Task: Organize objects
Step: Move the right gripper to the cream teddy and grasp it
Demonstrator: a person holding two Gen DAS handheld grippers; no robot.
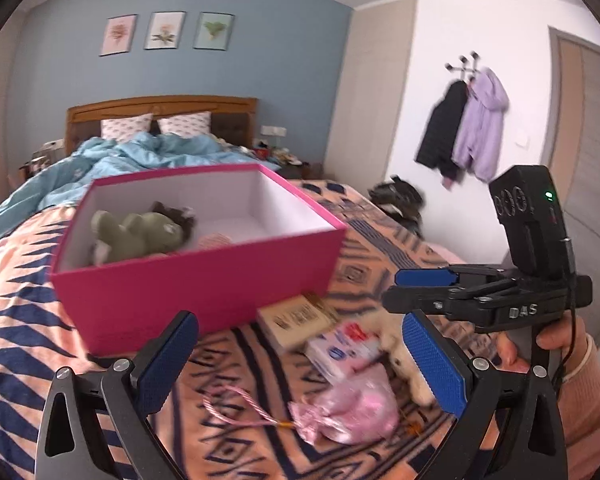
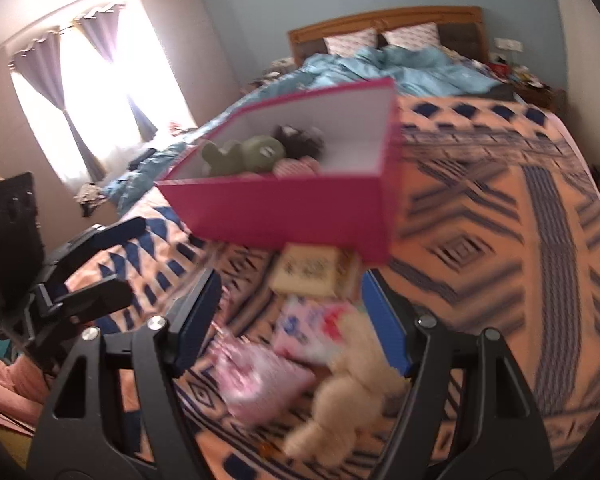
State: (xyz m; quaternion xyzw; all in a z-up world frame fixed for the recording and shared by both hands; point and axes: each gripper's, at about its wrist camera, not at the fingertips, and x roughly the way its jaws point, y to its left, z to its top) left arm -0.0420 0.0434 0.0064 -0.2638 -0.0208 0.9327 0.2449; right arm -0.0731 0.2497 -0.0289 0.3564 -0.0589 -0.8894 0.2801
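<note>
Right hand-held gripper (image 2: 292, 320) open, empty, above beige plush toy (image 2: 340, 404) lying on bed (image 2: 500, 220) between its fingers. Likely light, soft, compressible: pinch torso. Left hand-held gripper (image 1: 300, 368) open, idle.

Black gripper frames with silver screws, blue textured fingers (image 1: 432, 364) — "DAS" lettering, green LED, pink sleeve (image 1: 592, 412).

One marking is reading clearly: raised letters "DAS" are showing on the black body of the right gripper (image 1: 416, 304), at about 4 o'clock in the left wrist view. Print on the tan box (image 1: 296, 320) and the pink-and-white packet (image 1: 346, 350) is blurring past legibility in both views.
</note>
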